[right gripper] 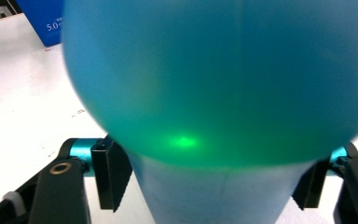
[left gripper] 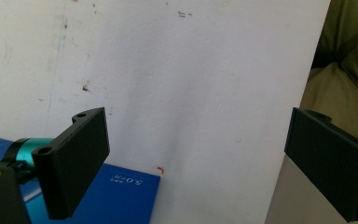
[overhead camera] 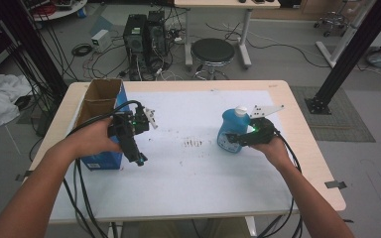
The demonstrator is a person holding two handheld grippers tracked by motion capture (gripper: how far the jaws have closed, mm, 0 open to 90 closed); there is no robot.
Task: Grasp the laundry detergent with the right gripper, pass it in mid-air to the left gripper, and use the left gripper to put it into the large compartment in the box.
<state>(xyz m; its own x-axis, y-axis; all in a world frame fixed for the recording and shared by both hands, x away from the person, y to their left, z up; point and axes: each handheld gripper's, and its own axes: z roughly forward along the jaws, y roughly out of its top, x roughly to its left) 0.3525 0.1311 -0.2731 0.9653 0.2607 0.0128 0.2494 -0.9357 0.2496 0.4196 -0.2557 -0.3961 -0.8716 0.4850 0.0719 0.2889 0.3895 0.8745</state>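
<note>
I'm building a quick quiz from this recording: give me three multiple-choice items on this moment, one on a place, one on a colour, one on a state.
1. Where does the open cardboard box stand?
A. by the table's left edge
B. by its right edge
C. on the floor

2. What colour is the bottle?
A. red
B. blue
C. yellow

3. How do the left tongs stand?
A. shut on the box
B. shut on the bottle
C. open, with nothing between them

Key: 1 A, the high view shows it beside the left hand; 2 B, blue body under a white cap; 3 C, only the white table cover shows between the jaws.
</note>
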